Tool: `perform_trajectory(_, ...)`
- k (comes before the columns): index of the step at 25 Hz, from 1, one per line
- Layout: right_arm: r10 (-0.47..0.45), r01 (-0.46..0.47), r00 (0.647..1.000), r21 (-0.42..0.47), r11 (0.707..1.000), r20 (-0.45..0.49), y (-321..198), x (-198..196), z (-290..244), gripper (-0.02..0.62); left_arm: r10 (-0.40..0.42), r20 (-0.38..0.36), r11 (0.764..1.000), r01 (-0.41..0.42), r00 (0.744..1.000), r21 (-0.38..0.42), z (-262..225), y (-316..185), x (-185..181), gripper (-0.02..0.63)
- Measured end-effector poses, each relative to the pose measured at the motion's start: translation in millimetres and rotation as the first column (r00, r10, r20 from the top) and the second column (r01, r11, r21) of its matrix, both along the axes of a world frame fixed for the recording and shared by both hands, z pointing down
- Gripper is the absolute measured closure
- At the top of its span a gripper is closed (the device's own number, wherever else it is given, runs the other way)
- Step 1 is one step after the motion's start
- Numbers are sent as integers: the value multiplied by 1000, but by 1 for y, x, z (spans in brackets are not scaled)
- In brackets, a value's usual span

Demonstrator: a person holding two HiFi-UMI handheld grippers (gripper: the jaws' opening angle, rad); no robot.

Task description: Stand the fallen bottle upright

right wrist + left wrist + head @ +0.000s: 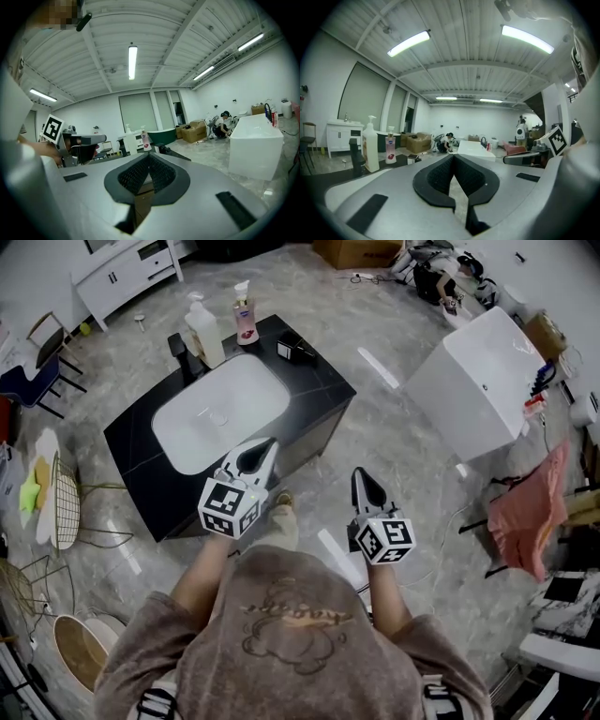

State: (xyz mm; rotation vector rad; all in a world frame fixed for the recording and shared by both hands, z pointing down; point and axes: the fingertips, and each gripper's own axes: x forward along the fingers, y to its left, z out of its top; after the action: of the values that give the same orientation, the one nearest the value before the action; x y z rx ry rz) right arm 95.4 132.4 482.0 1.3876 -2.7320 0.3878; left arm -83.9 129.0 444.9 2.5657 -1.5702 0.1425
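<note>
Black counter holds a white bottle and pink bottle, both seemingly upright; no fallen one shows. Left gripper and right gripper are pressed together, empty: open one before reaching.

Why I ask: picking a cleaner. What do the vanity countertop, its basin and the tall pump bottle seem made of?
Countertop: black stone or stone-look slab, low sheen, faint pale veining. Basin: white ceramic or similar, smooth, softly glossy. Tall pump bottle: opaque white plastic, likely, with a matte moulded body.
</note>
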Motion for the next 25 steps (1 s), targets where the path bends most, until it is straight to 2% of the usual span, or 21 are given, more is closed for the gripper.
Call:
perform_trajectory(15,83,-83,997,11,996,2,-149,-11,-28,597,99,37,995,-100,994,22,-31,-170,-11,589)
perform_trajectory(25,130,-130,991,16,991,-13,-207,-33,-36,597,178,54,984,-179,983,9,-31,-231,-32,589)
